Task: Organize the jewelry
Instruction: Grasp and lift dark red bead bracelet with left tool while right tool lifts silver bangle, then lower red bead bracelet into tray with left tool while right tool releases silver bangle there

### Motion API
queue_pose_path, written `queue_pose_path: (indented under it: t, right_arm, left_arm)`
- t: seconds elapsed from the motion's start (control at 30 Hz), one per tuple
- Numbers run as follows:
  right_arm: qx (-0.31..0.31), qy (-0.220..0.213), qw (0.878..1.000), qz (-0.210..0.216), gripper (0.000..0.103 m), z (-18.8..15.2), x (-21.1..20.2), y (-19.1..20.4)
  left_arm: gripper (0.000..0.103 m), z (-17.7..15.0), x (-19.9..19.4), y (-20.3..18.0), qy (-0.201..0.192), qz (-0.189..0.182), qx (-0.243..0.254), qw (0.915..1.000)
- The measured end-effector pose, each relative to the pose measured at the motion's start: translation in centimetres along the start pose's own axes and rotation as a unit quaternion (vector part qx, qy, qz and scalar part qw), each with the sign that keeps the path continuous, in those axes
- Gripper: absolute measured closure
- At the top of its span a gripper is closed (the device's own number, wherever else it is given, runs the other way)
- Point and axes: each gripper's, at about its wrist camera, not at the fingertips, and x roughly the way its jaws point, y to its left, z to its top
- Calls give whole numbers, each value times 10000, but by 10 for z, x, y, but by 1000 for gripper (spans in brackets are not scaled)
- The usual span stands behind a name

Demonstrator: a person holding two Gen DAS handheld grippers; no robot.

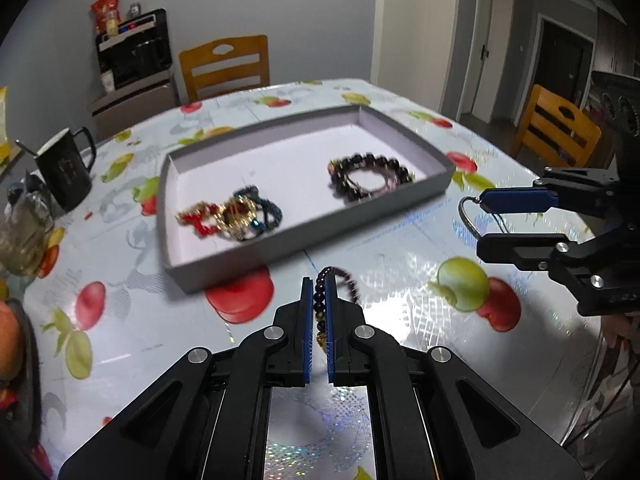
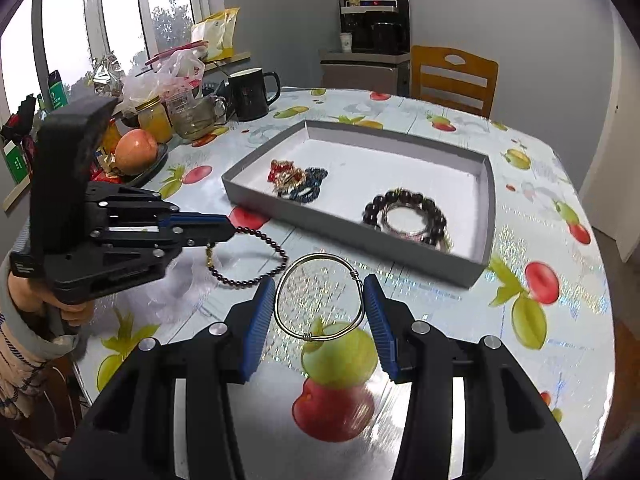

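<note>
My left gripper (image 1: 319, 280) is shut on a thin dark-purple bead bracelet with gold beads (image 1: 340, 284), held just above the table in front of the grey tray (image 1: 304, 236). From the right wrist view the bracelet (image 2: 260, 264) dangles in a loop from the left gripper (image 2: 230, 233). My right gripper (image 2: 318, 308) is shut on a silver wire bangle (image 2: 280, 312), its pads pressing the ring's two sides; the left wrist view shows the right gripper (image 1: 481, 222) and the bangle (image 1: 466, 216). The tray (image 2: 360, 236) holds a red, gold and blue jewelry tangle (image 2: 298, 180) and a large dark bead bracelet (image 2: 408, 216).
A black mug (image 2: 250, 94), a glass cup (image 2: 198, 118), jars and a fruit plate (image 2: 136, 148) crowd the table's window side. Wooden chairs (image 1: 224, 66) (image 1: 556, 128) stand beyond the table. A fruit-print cloth covers the table, whose edge curves at the right (image 2: 600, 320).
</note>
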Motion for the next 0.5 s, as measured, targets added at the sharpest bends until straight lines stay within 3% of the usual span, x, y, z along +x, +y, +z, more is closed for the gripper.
queue_pose_path:
  t: [0.5]
  right_arm:
    - [10, -71, 9999, -111, 57, 42, 9, -15]
  left_arm:
    - [97, 31, -25, 28, -435, -118, -297, 9985]
